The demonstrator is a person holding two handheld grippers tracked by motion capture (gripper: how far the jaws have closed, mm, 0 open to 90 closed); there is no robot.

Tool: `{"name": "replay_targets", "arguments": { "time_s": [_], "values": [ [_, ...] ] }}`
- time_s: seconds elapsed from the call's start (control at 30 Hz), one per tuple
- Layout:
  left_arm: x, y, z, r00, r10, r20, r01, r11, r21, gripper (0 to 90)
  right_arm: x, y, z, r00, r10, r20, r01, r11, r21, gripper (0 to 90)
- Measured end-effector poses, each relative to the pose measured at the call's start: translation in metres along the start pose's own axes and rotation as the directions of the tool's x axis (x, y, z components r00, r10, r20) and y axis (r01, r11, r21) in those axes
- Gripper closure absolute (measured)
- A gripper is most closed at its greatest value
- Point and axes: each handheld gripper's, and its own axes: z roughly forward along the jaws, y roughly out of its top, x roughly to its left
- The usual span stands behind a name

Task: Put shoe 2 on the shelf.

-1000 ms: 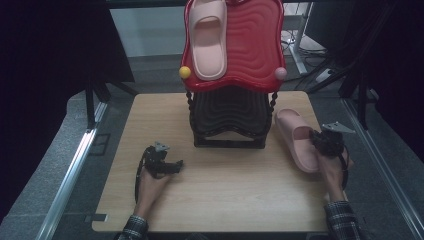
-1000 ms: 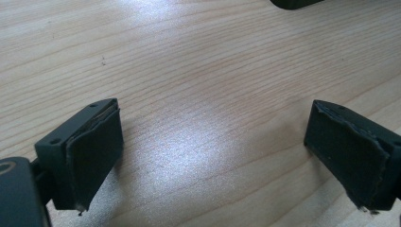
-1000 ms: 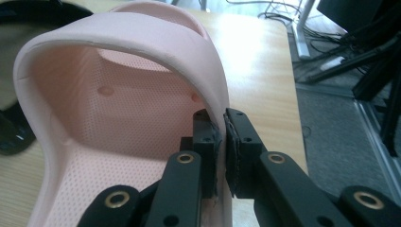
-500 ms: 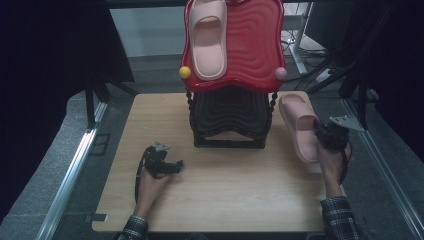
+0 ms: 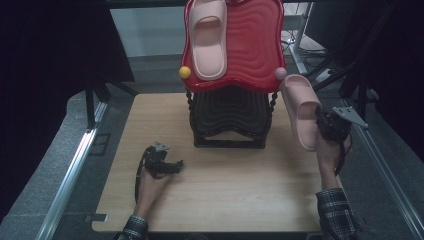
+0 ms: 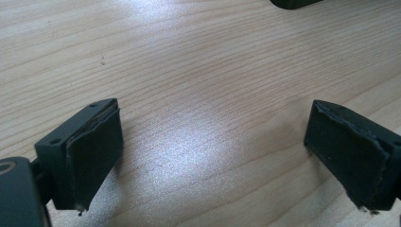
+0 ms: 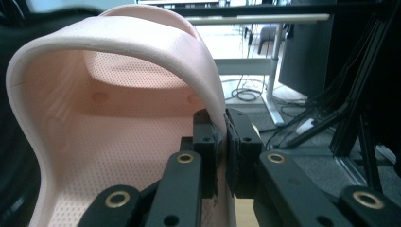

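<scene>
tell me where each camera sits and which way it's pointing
High view: sits above the person's side, looks forward and down on the table; shows both forearms, the left gripper, the right gripper holding a pink slipper, and the red rack.
Left gripper view: rides on the left gripper, looks down at bare wood between its open jaws.
Right gripper view: rides on the right gripper, looks along shut jaws at the slipper's strap.
Shared: the held slipper appears in the high and right gripper views.

Looks like a lab or test bay. Light wooden tabletop (image 5: 225, 200) framed by aluminium rails (image 5: 70, 175), grey carpet floor (image 5: 40, 165). Behind: white-legged desks (image 7: 269, 71), loose black cables (image 7: 246, 92), dark cabinet (image 7: 302, 52).
</scene>
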Motion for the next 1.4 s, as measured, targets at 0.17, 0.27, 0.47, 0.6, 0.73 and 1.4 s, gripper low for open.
{"name": "replay_targets", "arguments": {
  "time_s": [0.17, 0.27, 0.47, 0.6, 0.73, 1.4],
  "values": [
    [0.000, 0.000, 0.000, 1.0000, 0.000, 0.000, 0.000, 1.0000, -0.002, 5.1, 0.004, 0.013, -0.002, 0.9998, 0.018, -0.008, -0.018, 0.999, -0.027, 83.5],
    [0.000, 0.000, 0.000, 1.0000, 0.002, 0.001, -0.002, 1.0000, 0.000, 5.0, 0.005, 0.023, -0.003, 0.9998, 0.020, -0.008, -0.020, 0.999, -0.047, 83.5],
    [0.000, 0.000, 0.000, 1.0000, 0.003, 0.002, -0.003, 1.0000, 0.004, 5.1, 0.010, 0.043, -0.003, 0.9995, 0.032, 0.003, -0.032, 0.996, -0.082, 83.6],
    [0.000, 0.000, 0.000, 1.0000, -0.001, 0.001, 0.001, 1.0000, -0.002, 5.0, 0.013, 0.054, -0.002, 0.9989, 0.045, 0.010, -0.044, 0.994, -0.098, 83.5],
    [0.000, 0.000, 0.000, 1.0000, 0.003, 0.001, -0.003, 1.0000, 0.001, 5.0, 0.015, 0.065, -0.001, 0.9980, 0.061, 0.017, -0.058, 0.992, -0.110, 83.5],
    [0.000, 0.000, 0.000, 1.0000, -0.001, 0.001, 0.001, 1.0000, -0.002, 5.0, 0.028, 0.123, 0.008, 0.9949, 0.097, 0.029, -0.091, 0.981, -0.174, 83.4]
  ]
}}
